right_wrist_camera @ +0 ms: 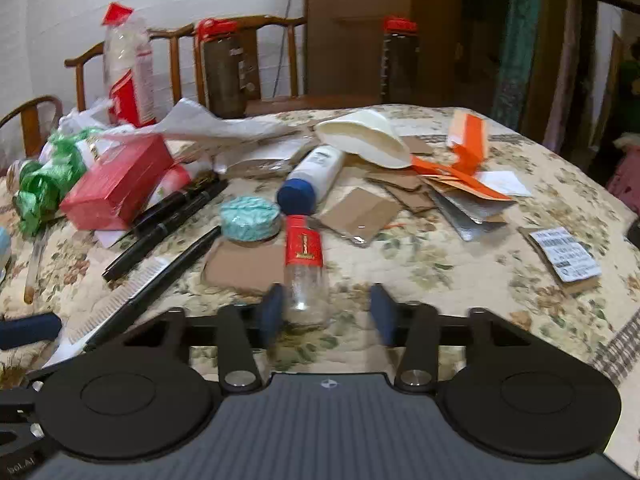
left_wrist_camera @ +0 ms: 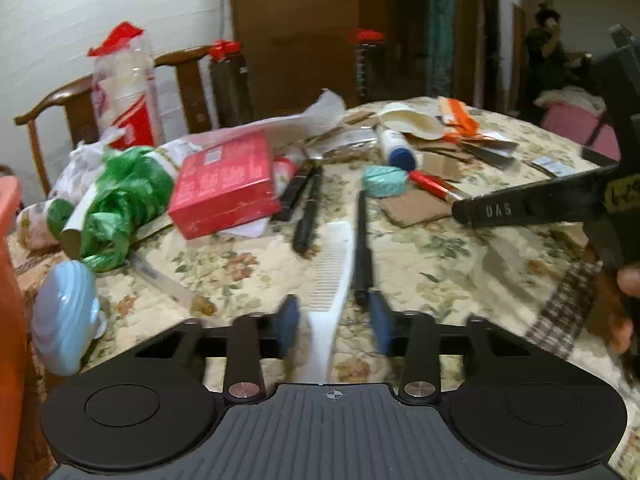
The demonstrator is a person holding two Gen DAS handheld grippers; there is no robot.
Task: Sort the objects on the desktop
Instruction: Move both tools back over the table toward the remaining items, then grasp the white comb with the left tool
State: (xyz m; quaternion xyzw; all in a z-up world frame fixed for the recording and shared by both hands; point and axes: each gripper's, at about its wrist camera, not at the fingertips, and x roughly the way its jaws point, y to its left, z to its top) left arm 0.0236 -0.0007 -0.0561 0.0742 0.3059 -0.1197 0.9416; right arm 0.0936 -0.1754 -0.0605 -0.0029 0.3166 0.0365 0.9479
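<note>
Straddling white comb [left_wrist_camera: 334, 276], left gripper [left_wrist_camera: 334, 322] part-open, pads clear, right gripper [right_wrist_camera: 326, 314] part-open around clear bottle [right_wrist_camera: 306, 272], lower centre, floral table [right_wrist_camera: 440, 264].

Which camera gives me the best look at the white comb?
The left wrist view. There the white comb lies whole and centred on the floral tablecloth, teeth and handle showing, its handle running between the pads of the left tool. The right wrist view shows only its toothed part at the left, partly behind a black pen.

White comb [left_wrist_camera: 334, 276], red box [left_wrist_camera: 224, 184], floral-patterned tablecloth [left_wrist_camera: 440, 256], blue-capped white bottle [right_wrist_camera: 316, 178].
</note>
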